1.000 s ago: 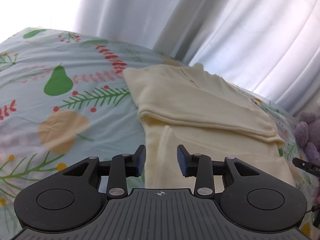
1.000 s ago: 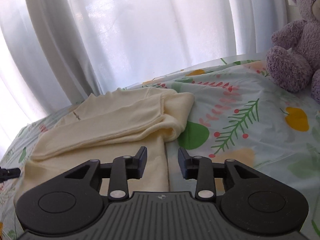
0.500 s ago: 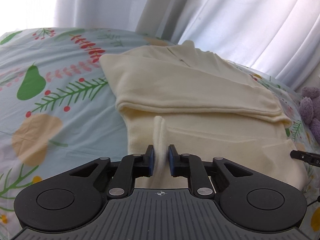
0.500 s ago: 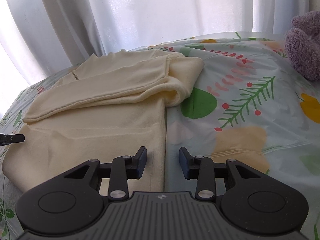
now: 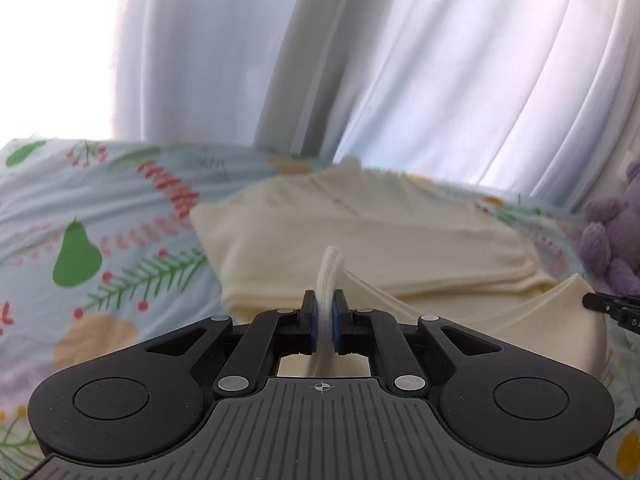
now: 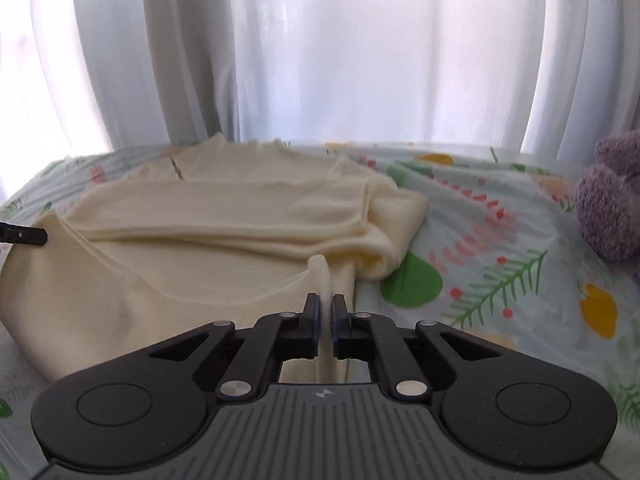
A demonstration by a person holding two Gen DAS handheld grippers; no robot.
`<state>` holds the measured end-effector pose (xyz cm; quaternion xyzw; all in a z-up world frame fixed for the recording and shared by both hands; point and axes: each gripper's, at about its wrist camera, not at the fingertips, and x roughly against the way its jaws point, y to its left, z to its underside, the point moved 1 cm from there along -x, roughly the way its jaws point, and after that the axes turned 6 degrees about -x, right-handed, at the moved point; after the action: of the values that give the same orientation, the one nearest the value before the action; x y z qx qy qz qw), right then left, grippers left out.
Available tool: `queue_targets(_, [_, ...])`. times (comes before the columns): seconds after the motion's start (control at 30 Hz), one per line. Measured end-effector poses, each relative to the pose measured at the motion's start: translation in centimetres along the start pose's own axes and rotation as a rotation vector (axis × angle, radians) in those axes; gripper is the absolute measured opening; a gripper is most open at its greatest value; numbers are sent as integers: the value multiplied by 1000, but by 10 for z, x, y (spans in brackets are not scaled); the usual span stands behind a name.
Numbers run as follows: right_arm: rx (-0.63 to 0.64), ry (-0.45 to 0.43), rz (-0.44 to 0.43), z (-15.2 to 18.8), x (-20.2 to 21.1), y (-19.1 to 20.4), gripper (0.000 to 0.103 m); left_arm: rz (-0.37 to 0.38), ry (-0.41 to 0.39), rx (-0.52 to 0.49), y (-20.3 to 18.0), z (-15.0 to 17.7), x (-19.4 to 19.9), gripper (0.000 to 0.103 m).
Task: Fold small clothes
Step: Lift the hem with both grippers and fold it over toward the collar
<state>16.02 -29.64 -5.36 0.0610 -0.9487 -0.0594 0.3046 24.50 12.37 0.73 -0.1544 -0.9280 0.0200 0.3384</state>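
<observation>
On the fruit-print bedsheet (image 5: 120, 216), a cream long-sleeved top (image 5: 360, 232) is laid with sleeves already folded across its body, neckline toward the white curtain (image 6: 320, 52). Its near hem is pinched at both corners: the left gripper (image 5: 324, 312) is clamped on one, the right gripper (image 6: 325, 314) on the other. The garment extends straight ahead of both grippers, hem line running between them; the neckline lies equally far from each. A purple plush toy (image 6: 612, 216) is noted at right.

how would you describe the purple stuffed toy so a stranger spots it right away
Start at the bed with the fruit-and-leaf print sheet under white curtains. At its right edge sits the fuzzy purple stuffed toy, the only plush, dark thing; the cream garment beside it lies flat.
</observation>
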Motion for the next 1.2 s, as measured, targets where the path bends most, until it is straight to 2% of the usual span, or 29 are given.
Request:
queue_targets(0.07, [23, -55, 3, -18, 0, 6, 5, -18, -62, -6, 0, -18, 4, 9])
queue_targets(0.17, [40, -87, 32, -42, -22, 12, 5, -70, -94, -18, 3, -37, -13, 9])
queue_targets(0.27, [11, -67, 64, -54, -59, 12, 5, -142, -54, -33, 6, -44, -52, 10])
queue_targets(0.33, [-1, -35, 82, -55, -83, 10, 6, -167, 16, -46, 6, -40, -79, 10])
queue_targets(0.4, [-7, 36, 73, -54, -101, 8, 6, -131, 89, -65, 6, -31, -97, 12])
queue_targets(0.43, [-11, 59, 79, -51, -105, 7, 7, -105, 118, -77, 6, -27, -101, 16])
queue_targets(0.5, [14, 100, 70, -45, -109, 7, 17, -59, 121, -98, 8, -16, -98, 30])
queue_targets(0.53, [33, 118, 69, -40, -109, 7, 27, -39, 127, -106, 8, -11, -97, 36])
queue_targets(0.63, [97, 141, 53, -29, -107, 12, 30, 6, 138, -90, 13, -4, -97, 37])
queue_targets(0.73, [163, 134, 68, -24, -107, 21, 27, -20, 158, -90, 15, -4, -104, 28])
queue_targets(0.83, [210, 121, 95, -24, -108, 29, 9, -40, 161, -107, 15, -8, -106, 10])
queue_targets(0.87, [232, 105, 112, -25, -106, 31, 8, -58, 159, -125, 12, -11, -103, 9])
queue_targets(0.97, [296, 33, 158, -31, -94, 40, 8, -60, 106, -171, 5, -31, -81, 9])
queue_targets(1.07, [322, -53, 182, -46, -83, 46, 8, -33, 1, -162, 1, -67, -59, 9])
queue_targets(1.13, [328, -91, 217, -61, -90, 47, 8, -72, -59, -177, 0, -87, -62, 9])
queue_targets(1.2, [315, -112, 254, -77, -105, 45, 8, -129, -84, -178, 1, -105, -78, 9])
